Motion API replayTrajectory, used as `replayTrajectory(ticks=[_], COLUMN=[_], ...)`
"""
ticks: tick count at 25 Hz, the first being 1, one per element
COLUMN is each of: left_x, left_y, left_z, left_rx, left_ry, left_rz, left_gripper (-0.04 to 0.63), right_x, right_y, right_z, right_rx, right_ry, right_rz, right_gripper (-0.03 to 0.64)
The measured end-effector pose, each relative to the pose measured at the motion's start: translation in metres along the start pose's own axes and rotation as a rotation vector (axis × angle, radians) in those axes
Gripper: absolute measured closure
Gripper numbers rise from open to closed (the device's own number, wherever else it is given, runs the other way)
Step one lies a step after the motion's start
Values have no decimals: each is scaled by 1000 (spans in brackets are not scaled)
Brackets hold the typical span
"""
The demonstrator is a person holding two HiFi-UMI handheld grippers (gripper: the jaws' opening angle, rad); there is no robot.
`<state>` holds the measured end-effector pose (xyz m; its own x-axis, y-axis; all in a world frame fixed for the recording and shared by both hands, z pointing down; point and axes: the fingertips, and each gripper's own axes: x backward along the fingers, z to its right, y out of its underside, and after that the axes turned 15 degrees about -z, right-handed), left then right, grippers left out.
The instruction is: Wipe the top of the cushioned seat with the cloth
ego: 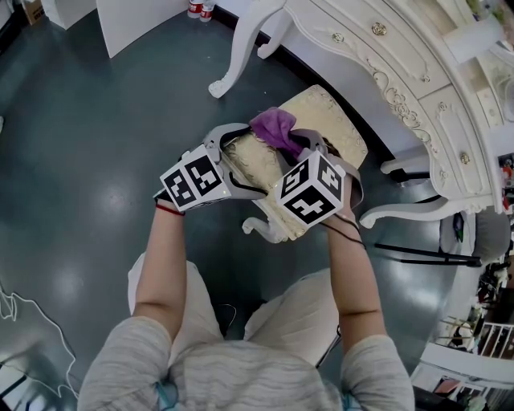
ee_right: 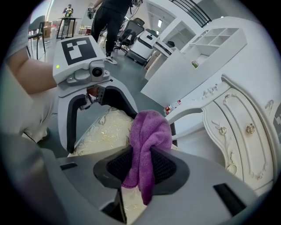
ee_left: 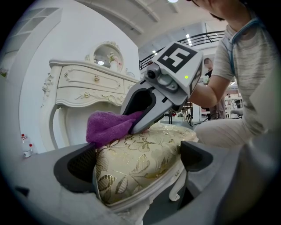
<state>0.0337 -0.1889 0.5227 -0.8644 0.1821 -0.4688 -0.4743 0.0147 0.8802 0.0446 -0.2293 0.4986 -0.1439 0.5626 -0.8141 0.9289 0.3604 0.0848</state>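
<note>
The stool's cushioned seat [ego: 325, 112], cream with gold leaf pattern, stands partly under a white dressing table. A purple cloth [ego: 275, 127] lies bunched on the seat's top. My right gripper [ego: 293, 144] is shut on this cloth [ee_right: 149, 132], which hangs between its pads over the seat [ee_right: 103, 132]. My left gripper [ego: 235, 158] stands open, wide across the seat's near corner. The cushion [ee_left: 140, 154] fills the gap between its fingers [ee_left: 81, 165], the left one against the fabric. The right gripper [ee_left: 137, 125] presses the cloth [ee_left: 107, 126] onto the cushion just beyond.
The white dressing table [ego: 385, 72] stands over the seat's far side, with a curved leg [ego: 233, 64] to the left. A white panel [ego: 136, 20] and small bottles [ego: 201, 8] are at the back. A person [ee_right: 109, 13] stands far behind. Dark floor lies to the left.
</note>
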Motion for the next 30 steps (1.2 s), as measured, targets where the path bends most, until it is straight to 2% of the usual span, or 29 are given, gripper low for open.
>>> replayTrajectory(ticks=[19,30], left_x=[1,4], left_y=[15,13], left_z=[-1,1], left_rx=[28,29], left_ry=[6,16], left_rz=[-55,-46], left_gripper=[3,5], right_x=[19,31], right_y=[-13,-21], right_z=[-28,-46], right_rx=[5,-1], right_ry=[-51,-89], right_rz=[54,107], right_gripper=[499,499])
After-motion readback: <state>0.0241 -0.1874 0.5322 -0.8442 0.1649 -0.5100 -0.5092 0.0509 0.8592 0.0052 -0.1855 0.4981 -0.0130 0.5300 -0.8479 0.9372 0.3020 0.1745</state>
